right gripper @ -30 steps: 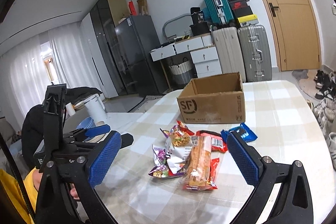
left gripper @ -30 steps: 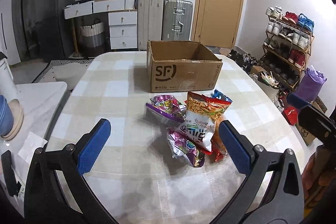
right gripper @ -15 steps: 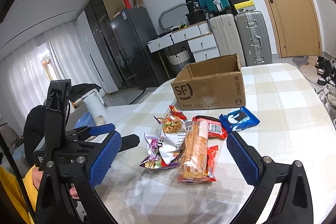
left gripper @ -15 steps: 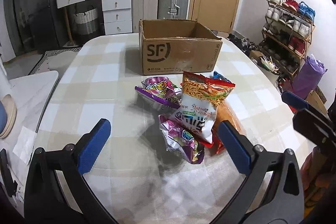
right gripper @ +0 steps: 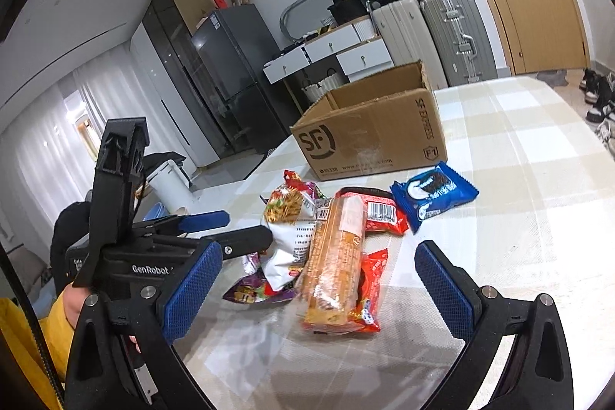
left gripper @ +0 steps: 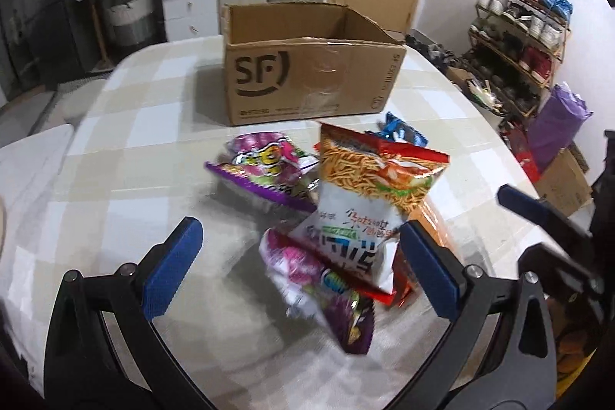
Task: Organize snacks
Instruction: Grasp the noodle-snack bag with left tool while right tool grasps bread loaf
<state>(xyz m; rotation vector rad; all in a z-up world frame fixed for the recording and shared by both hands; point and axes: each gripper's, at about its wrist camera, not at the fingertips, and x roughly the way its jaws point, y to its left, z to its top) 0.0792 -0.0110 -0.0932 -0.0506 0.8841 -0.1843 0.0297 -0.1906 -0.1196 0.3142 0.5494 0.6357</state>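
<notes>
Left wrist view: left gripper [left gripper: 296, 269] spread wide, empty, hovering over the snack pile [left gripper: 334, 202] at frame centre; noodle-snack bag [left gripper: 369, 191] on top, purple bags beneath. SF cardboard box [left gripper: 311, 79] open-topped, just behind the pile, upper centre. Checked table [left gripper: 127, 179] bare at left, rounded edge at right. Right wrist view: right gripper [right gripper: 315, 291] spread, empty, above the orange cracker pack [right gripper: 334, 260]; blue Oreo pack [right gripper: 434, 195] apart at right, bare table beyond.

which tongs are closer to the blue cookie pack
Right. The right tongs sit just short of the blue cookie pack, which lies ahead and to their right. The left tongs are across the snack pile from it.
</notes>
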